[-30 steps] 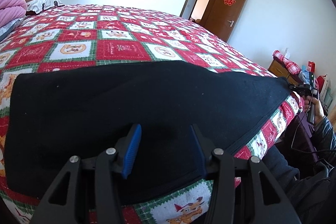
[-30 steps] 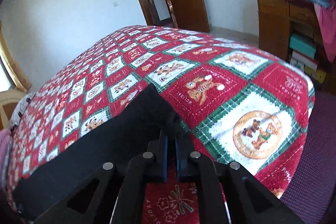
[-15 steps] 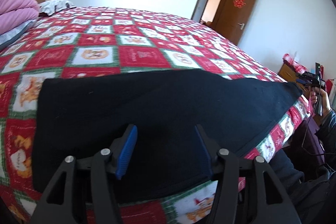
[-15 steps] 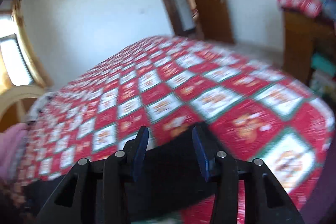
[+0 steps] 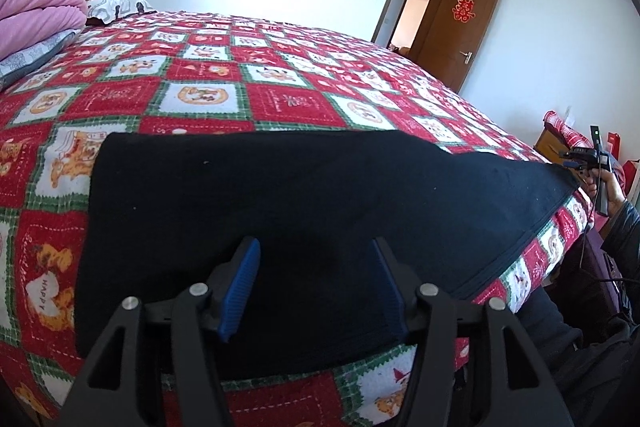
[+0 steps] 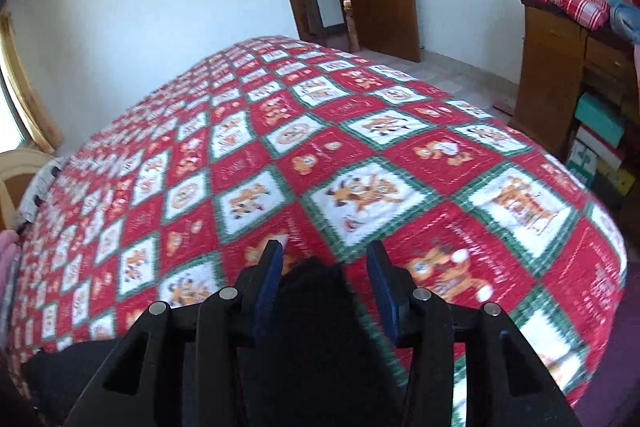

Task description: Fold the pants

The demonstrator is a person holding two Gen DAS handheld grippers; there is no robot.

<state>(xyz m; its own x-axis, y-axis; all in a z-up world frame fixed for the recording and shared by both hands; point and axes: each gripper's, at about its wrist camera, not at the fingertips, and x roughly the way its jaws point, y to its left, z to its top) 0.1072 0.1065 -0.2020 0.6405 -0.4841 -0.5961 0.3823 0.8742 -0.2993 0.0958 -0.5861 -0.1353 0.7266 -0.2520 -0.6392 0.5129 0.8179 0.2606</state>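
Note:
Black pants (image 5: pixel 304 211) lie flat in a long band across the near edge of the bed. My left gripper (image 5: pixel 316 267) is open and empty, above the pants near their left end. My right gripper (image 6: pixel 324 267) is open and empty over the pants' far right end (image 6: pixel 316 307); it also shows in the left wrist view (image 5: pixel 580 159), held just off that end. Whether either touches the cloth I cannot tell.
The bed has a red, white and green checked quilt (image 5: pixel 248 95). Pink bedding (image 5: pixel 36 15) and a pillow (image 5: pixel 116 7) lie at the headboard. A wooden cabinet (image 6: pixel 560 79) with boxes stands right of the bed. A brown door (image 5: pixel 456 31) is open.
My right gripper was shut on the pants' end one second ago; it has opened, let go and lifted back. My left gripper stayed open and drew back a little.

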